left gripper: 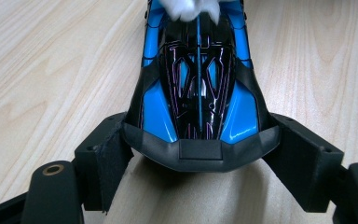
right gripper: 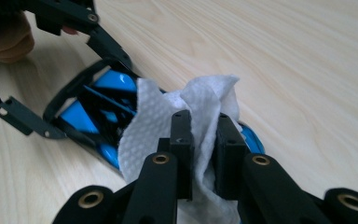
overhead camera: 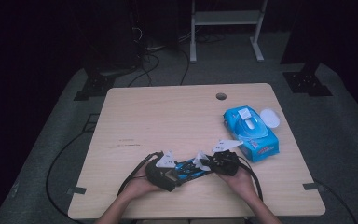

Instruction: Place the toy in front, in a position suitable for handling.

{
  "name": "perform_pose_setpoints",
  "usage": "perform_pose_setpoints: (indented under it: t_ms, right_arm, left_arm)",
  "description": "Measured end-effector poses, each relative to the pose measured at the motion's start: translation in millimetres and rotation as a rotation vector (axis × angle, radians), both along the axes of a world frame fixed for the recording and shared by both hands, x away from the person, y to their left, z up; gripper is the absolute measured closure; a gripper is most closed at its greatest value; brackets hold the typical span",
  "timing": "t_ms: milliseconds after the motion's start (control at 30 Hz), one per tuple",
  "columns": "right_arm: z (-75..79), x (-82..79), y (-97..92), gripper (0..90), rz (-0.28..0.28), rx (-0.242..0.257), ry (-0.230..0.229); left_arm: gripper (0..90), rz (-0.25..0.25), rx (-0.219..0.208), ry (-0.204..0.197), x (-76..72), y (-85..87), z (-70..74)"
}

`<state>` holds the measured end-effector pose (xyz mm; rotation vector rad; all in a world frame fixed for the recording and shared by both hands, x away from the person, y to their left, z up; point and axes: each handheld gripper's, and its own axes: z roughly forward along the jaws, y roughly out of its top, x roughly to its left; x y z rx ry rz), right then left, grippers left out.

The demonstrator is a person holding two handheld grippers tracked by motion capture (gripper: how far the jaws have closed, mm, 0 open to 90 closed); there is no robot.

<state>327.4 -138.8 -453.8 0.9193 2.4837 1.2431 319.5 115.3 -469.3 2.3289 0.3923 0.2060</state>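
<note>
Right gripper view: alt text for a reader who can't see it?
The right tongs pinch a crumpled white wipe down against a blue and black toy car on a light wooden table. Beyond, the left tongs clasp the car's far end.

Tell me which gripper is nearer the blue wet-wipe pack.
Right. The right gripper, pinching a white wipe over the toy car, sits beside the wet-wipe pack; the left gripper is farther, clamping the car's other end.

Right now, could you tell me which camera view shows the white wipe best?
The right gripper view: the white wipe is pinched by the right gripper over the toy car. The left gripper view catches its edge; the high view shows a speck.
</note>
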Motion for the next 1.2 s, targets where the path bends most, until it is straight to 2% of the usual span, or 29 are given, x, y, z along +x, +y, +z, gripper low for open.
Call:
perform_pose_setpoints:
  t_ms: [67, 167, 200, 233, 267, 300, 333, 400, 500, 533, 633, 667, 700, 733, 767, 800, 933, 1000, 1033, 1133, 1200]
  right_arm:
    - [1.8, 6.3, 10.1, 79.8, 0.009, -0.019, -0.009]
    - [0.1, 13.0, 8.2, 79.9, -0.004, -0.017, 0.010]
    - [-3.0, 17.0, -0.9, 80.2, -0.036, -0.040, -0.001]
    - [-3.0, 17.0, -0.9, 80.2, -0.036, -0.040, -0.001]
    - [-5.0, 19.0, -12.2, 80.2, -0.084, -0.067, 0.009]
    - [-6.0, 19.5, -16.4, 80.2, -0.104, -0.065, 0.019]
    - [-6.4, 19.9, -18.5, 80.2, -0.113, -0.041, 0.032]
    - [-6.2, 19.5, -17.0, 80.2, -0.110, -0.032, 0.029]
    - [-3.2, 17.1, 0.3, 80.1, -0.045, 0.008, -0.001]
    - [-3.1, 15.8, 11.1, 80.1, -0.021, -0.013, -0.024]
    - [-4.3, 17.8, 8.8, 80.3, -0.020, 0.004, -0.007]
    - [-4.8, 19.1, 4.3, 80.3, -0.025, 0.013, 0.001]
    - [-4.5, 19.3, -2.7, 80.3, -0.044, 0.001, -0.001]
    - [-6.2, 19.8, -15.0, 80.2, -0.077, -0.042, 0.007]
    - [-8.8, 20.0, -23.8, 80.2, -0.090, -0.029, 0.033]
    - [-11.0, 19.3, -32.0, 80.3, -0.101, 0.004, 0.054]
    - [-11.2, 12.9, -41.1, 80.2, -0.093, 0.028, 0.087]
    - [-11.9, 1.1, -40.7, 80.3, -0.057, 0.018, 0.073]
    - [-12.2, -1.8, -42.4, 80.3, -0.057, 0.019, 0.071]
    - [-12.2, -2.5, -46.7, 80.5, -0.064, 0.014, 0.097]
    - [-12.2, -3.1, -48.4, 80.5, -0.067, 0.044, 0.125]
  left_arm:
    - [24.4, -0.006, 0.006, -0.002, 0.1, 1.8, 0.2]
    - [24.4, -0.004, 0.009, -0.004, -0.8, 2.8, 0.4]
    - [24.3, -0.003, 0.004, 0.001, -0.5, 3.5, 0.2]
    - [24.4, -0.003, 0.004, 0.001, -0.5, 3.5, 0.2]
    - [24.4, -0.006, 0.006, -0.001, -0.3, 3.0, 0.2]
    - [24.3, -0.007, 0.005, -0.004, -0.1, 1.7, 0.1]
    - [24.3, -0.006, 0.006, -0.004, 0.1, 0.5, 0.3]
    - [24.3, -0.009, 0.008, -0.004, 0.6, -0.2, 0.3]
    - [24.3, -0.008, 0.007, -0.004, 0.7, -1.1, 0.1]
    - [24.3, -0.008, 0.007, -0.003, 0.7, -0.7, 0.2]
    - [24.4, -0.008, 0.000, 0.001, 1.0, 1.2, -0.3]
    - [24.3, -0.006, -0.004, 0.005, 1.3, 1.0, -0.5]
    - [24.3, -0.007, -0.003, 0.004, 1.4, 0.9, -0.5]
    - [24.3, -0.011, 0.000, 0.000, 1.5, 1.2, -0.4]
    - [24.3, -0.012, 0.000, -0.001, 1.4, 1.5, -0.5]
    - [24.4, -0.013, 0.002, -0.004, 1.3, 1.4, -0.4]
    - [24.4, -0.011, 0.003, -0.004, 1.2, 1.0, -0.4]
    - [24.3, -0.008, 0.004, -0.006, 0.7, 0.4, -0.3]
    - [24.3, -0.008, 0.004, -0.006, 0.7, 0.4, -0.3]
    - [24.4, -0.005, 0.003, -0.003, 0.6, -0.2, -0.5]
    - [24.4, -0.005, 0.007, -0.003, 0.8, -1.0, -0.2]
